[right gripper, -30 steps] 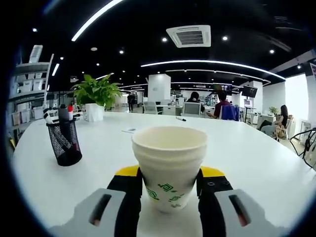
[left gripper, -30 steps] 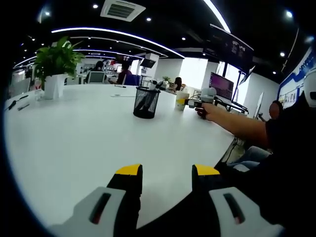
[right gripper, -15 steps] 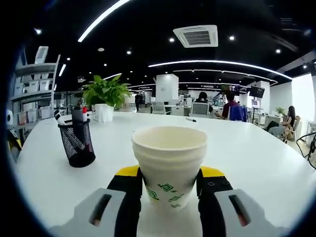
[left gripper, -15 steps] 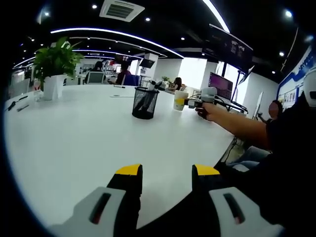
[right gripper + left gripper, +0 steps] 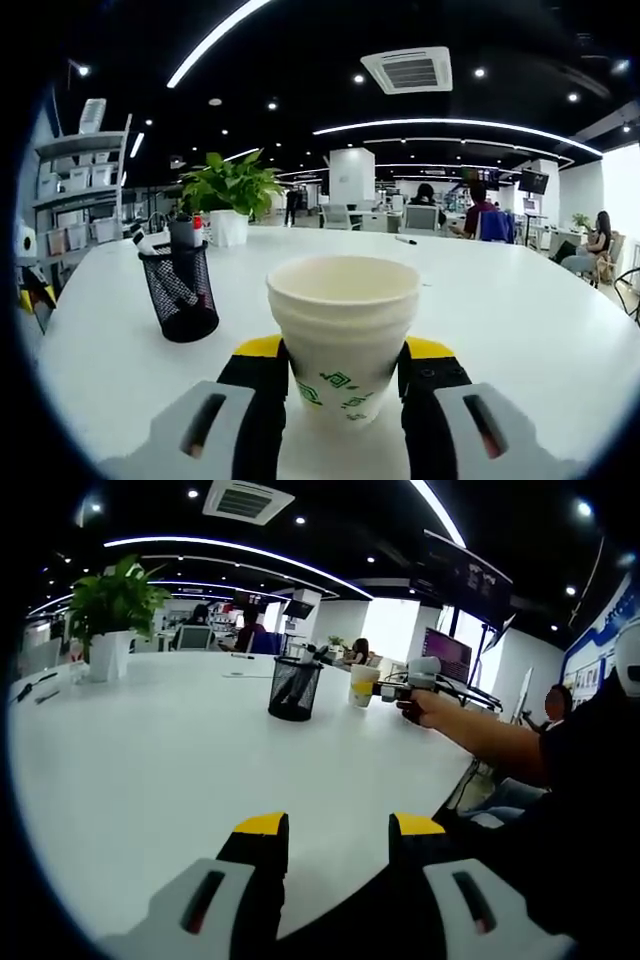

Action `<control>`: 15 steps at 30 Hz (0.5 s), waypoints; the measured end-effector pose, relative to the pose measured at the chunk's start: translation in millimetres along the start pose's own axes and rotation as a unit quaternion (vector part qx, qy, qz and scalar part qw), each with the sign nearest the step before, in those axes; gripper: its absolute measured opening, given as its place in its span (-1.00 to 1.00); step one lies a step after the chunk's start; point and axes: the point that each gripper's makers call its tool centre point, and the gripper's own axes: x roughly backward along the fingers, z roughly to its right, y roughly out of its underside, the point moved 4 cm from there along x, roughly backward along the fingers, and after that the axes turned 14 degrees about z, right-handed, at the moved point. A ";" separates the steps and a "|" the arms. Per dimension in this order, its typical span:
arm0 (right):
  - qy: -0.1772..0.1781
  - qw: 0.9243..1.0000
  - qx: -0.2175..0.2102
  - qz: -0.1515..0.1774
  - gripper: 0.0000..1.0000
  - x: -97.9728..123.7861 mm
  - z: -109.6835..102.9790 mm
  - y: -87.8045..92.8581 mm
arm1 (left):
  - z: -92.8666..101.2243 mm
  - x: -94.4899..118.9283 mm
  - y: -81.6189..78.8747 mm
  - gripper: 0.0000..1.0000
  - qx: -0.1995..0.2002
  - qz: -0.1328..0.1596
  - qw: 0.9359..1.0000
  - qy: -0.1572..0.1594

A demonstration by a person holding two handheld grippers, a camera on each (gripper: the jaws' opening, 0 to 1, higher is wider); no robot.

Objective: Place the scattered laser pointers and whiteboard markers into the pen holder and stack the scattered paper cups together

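A stack of white paper cups (image 5: pixel 343 335) with a green print sits between the jaws of my right gripper (image 5: pixel 343 362), which is shut on it. In the left gripper view that same stack (image 5: pixel 362 686) is held out over the white table (image 5: pixel 150 750) by the right gripper (image 5: pixel 398 690), just right of the black mesh pen holder (image 5: pixel 294 689). The pen holder (image 5: pixel 180 292) holds several markers and stands to the left of the cups. My left gripper (image 5: pixel 328 830) is open near the table's front edge, with nothing between its jaws.
A potted plant (image 5: pixel 110 615) stands at the table's far left, also seen as the plant (image 5: pixel 228 195) behind the pen holder. A person's arm (image 5: pixel 480 735) reaches across from the right. A dark pen (image 5: pixel 405 240) lies far back on the table. Shelves (image 5: pixel 75 190) stand at left.
The right gripper has swung left with the cup stack, closer to the pen holder. The left gripper has not moved.
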 end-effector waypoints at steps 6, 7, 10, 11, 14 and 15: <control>-0.011 1.000 -0.004 -0.004 -0.09 -1.1 -14.8 2.7 | 0.0 0.9 -0.8 -0.17 0.000 0.003 1.000 0.000; -0.012 1.000 -0.005 -0.004 -0.09 -1.5 -16.7 2.9 | -0.4 1.0 -0.7 -0.17 0.000 0.003 1.000 0.000; -0.018 1.000 -0.008 -0.002 -0.09 -3.2 -28.6 2.5 | -0.7 1.2 1.2 -0.17 0.001 0.002 1.000 0.001; -0.020 1.000 -0.009 -0.002 -0.09 -3.1 -31.2 2.5 | -1.0 1.3 1.4 -0.17 0.002 0.002 1.000 0.001; -0.026 1.000 -0.011 -0.002 -0.09 -2.0 -39.7 1.9 | -2.2 2.3 0.6 -0.17 0.001 0.003 1.000 0.001; -0.028 1.000 -0.014 -0.001 -0.09 -1.5 -43.1 1.4 | -2.8 2.6 0.3 -0.17 0.001 0.004 1.000 0.000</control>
